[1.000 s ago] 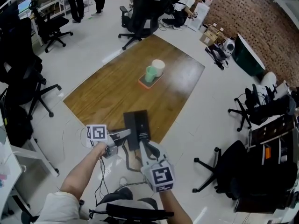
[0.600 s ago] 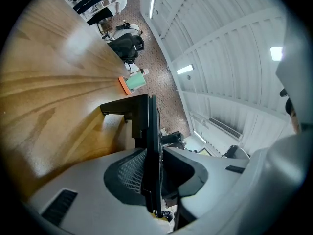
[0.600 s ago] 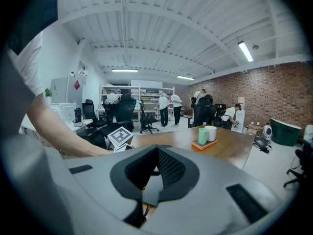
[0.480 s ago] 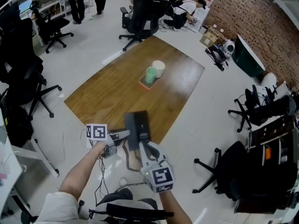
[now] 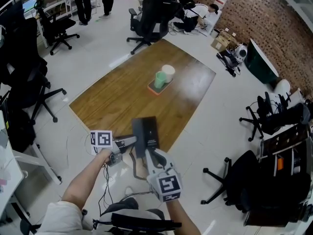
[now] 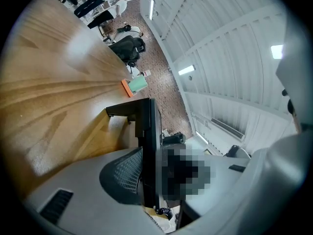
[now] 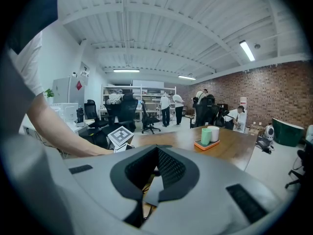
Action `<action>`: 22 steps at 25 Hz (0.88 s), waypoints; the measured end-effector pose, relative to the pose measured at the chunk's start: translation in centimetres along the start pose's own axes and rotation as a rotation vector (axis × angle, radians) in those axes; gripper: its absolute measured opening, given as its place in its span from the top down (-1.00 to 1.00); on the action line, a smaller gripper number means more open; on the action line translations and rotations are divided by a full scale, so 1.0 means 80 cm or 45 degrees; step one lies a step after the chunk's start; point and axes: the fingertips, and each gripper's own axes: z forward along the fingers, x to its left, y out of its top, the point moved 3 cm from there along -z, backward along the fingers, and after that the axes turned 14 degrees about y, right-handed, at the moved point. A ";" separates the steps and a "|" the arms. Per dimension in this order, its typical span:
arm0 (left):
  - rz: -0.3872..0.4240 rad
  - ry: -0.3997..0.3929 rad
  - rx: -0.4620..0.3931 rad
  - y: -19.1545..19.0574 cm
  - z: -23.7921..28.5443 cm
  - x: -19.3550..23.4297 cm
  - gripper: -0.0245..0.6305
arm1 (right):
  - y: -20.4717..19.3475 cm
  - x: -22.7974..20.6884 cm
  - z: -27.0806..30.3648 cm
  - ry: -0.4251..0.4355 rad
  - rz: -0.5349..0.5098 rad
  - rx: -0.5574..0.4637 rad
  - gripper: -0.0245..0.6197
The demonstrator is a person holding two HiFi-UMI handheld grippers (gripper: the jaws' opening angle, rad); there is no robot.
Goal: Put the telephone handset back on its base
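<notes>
Telephone (image 5: 145,134) hugs table's (image 5: 112,99) near edge; bare wood beyond.

An open-plan office or lab workspace: wheeled office chairs (image 5: 146,18) stand on a white floor (image 5: 98,43) around a wooden counter (image 5: 122,97), with a brick wall (image 5: 254,9), shelving (image 7: 122,93) and ceiling strip lights (image 7: 247,50).

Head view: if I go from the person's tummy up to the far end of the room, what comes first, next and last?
Right claw → black telephone → orange tray with a green cup and a white cup → black office chair.
</notes>
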 end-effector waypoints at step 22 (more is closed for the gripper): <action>0.546 -0.031 -0.211 -0.029 -0.064 -0.078 0.92 | 0.008 0.028 -0.028 0.068 -0.039 -0.054 0.91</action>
